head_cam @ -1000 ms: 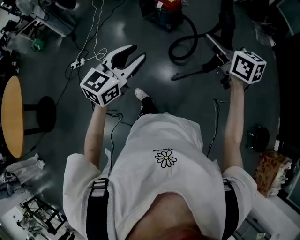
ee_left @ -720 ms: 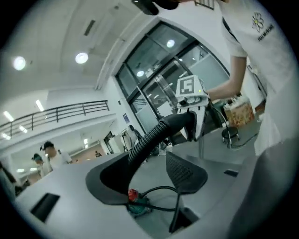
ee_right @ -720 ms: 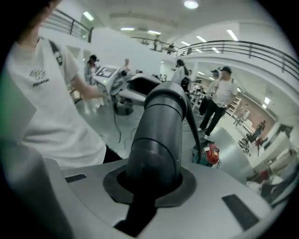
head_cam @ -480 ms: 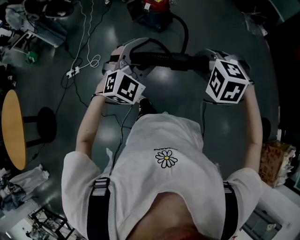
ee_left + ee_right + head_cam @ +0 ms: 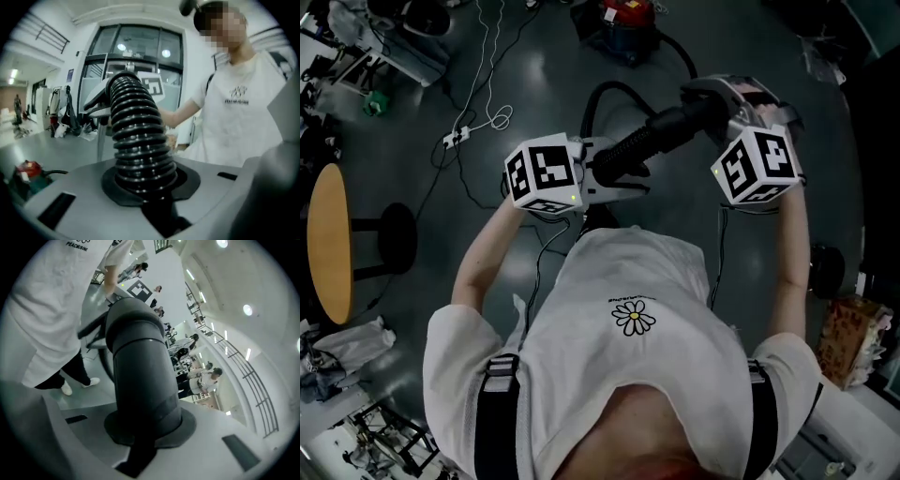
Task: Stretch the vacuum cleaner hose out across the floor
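Observation:
The black vacuum hose (image 5: 630,150) runs from the red vacuum cleaner (image 5: 623,19) on the floor up to both grippers in front of the person's chest. My left gripper (image 5: 617,178) is closing on the ribbed part (image 5: 138,140), which sits pressed between its pads. My right gripper (image 5: 712,101) is shut on the smooth rigid end piece (image 5: 140,366), higher and to the right. Between the two grippers the hose slants up to the right. Behind the left gripper a slack loop (image 5: 598,94) hangs toward the cleaner.
A round wooden table (image 5: 323,244) and a black stool (image 5: 394,239) stand at the left. A power strip with white cable (image 5: 455,139) lies on the dark floor. A cardboard box (image 5: 844,337) sits at the right. Several people stand far off in the right gripper view.
The left gripper, open and free a second ago, has come to the hose and closed on its ribbed part. The right gripper has lifted the end piece up from the floor.

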A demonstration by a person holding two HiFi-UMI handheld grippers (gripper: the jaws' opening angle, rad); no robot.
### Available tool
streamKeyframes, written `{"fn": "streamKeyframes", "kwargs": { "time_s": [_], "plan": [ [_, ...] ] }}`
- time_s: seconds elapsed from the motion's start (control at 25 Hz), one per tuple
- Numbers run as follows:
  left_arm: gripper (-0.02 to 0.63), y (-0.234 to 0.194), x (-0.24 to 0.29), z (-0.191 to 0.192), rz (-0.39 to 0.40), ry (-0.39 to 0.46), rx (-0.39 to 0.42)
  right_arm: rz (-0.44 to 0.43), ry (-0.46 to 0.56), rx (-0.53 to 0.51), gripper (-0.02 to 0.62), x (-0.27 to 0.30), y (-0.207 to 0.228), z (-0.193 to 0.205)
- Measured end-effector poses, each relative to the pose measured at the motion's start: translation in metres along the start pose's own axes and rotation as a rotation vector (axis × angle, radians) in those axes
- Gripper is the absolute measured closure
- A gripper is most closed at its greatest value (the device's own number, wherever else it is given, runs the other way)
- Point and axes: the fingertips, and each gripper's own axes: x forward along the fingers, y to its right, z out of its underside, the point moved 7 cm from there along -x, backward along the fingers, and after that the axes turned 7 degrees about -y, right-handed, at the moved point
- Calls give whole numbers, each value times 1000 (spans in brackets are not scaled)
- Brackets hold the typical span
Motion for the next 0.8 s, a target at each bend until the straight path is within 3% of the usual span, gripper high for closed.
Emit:
{"fn": "streamKeyframes", "kwargs": {
  "time_s": [0.12,0.28,0.36,0.48,0.56,0.64,0.72,0.8],
  "plan": [
    [509,20,2,-36,186,216,-94,162,129,72,540,-13,18,2],
    [508,68,22,-77,452,351,-138,279,371,75,540,-37,28,-8],
    [508,91,32,-94,567,458,-171,335,488,123,541,-45,25,-14],
    [508,113,26,-106,599,616,-207,417,599,300,537,-49,16,-22],
    [508,126,11,-103,603,713,-251,415,595,377,465,-50,1,-30],
    [508,144,-2,-93,604,770,-296,357,640,502,252,-53,-17,-41],
    [506,165,-9,-80,590,806,-331,270,717,630,224,-56,-41,-53],
    [506,189,-19,-64,551,872,-375,152,722,741,224,-58,-76,-51]
  ]
}}
